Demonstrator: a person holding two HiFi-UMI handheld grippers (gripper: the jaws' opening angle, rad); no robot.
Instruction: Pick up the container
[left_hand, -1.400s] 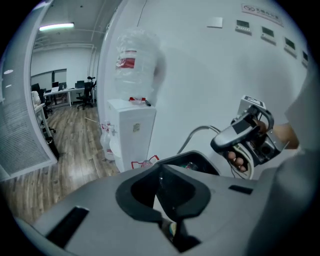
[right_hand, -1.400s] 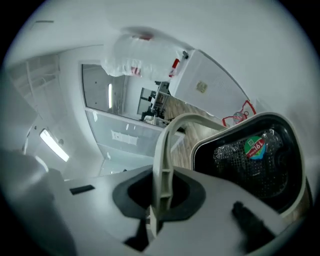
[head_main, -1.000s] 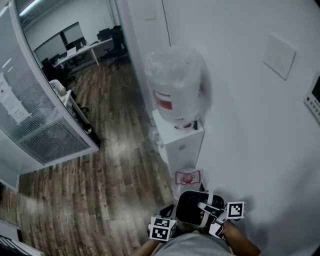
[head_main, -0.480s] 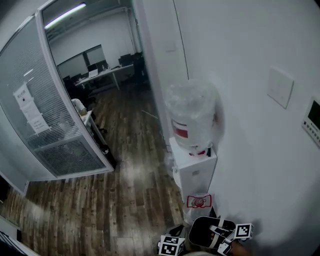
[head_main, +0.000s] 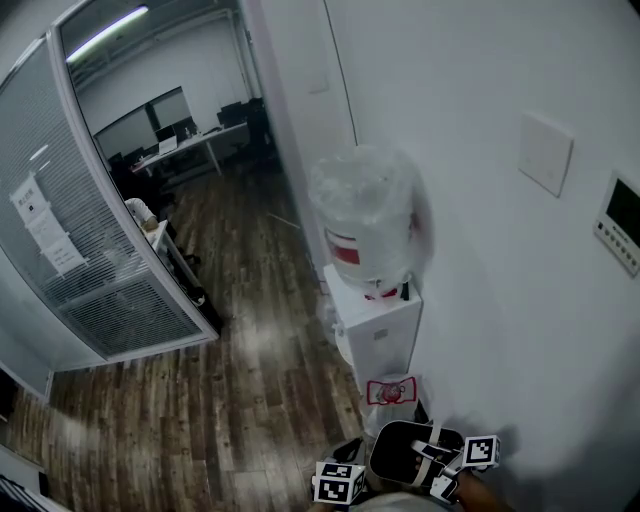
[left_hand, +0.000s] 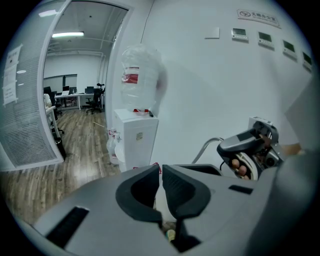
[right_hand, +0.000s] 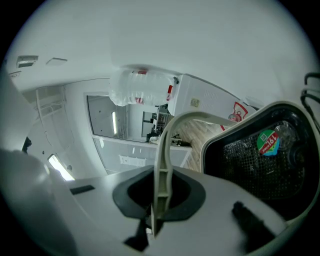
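The container (head_main: 408, 450) is a black bucket with a pale rim and a thin pale handle; it hangs at the bottom of the head view, close to the white wall. My right gripper (right_hand: 161, 197) is shut on the handle (right_hand: 165, 145), and the container's dark meshed body (right_hand: 260, 160) with a round sticker hangs to its right. In the head view the right gripper's marker cube (head_main: 478, 450) sits beside the container. My left gripper (left_hand: 161, 187) is just left of it, jaws together with nothing clamped. The container's rim (left_hand: 200, 169) shows beyond the left gripper's jaws.
A white water dispenser (head_main: 375, 320) with a wrapped clear bottle (head_main: 365, 215) stands against the wall just ahead. A red-printed white bag (head_main: 390, 390) hangs at its front. A glass partition (head_main: 90, 250) stands on the left, with wooden floor (head_main: 240, 400) between and office desks far back.
The head view has swung upward, taking in more of the room. Both grippers and the container have stayed together at the bottom edge, with the right gripper still clamped on the handle.
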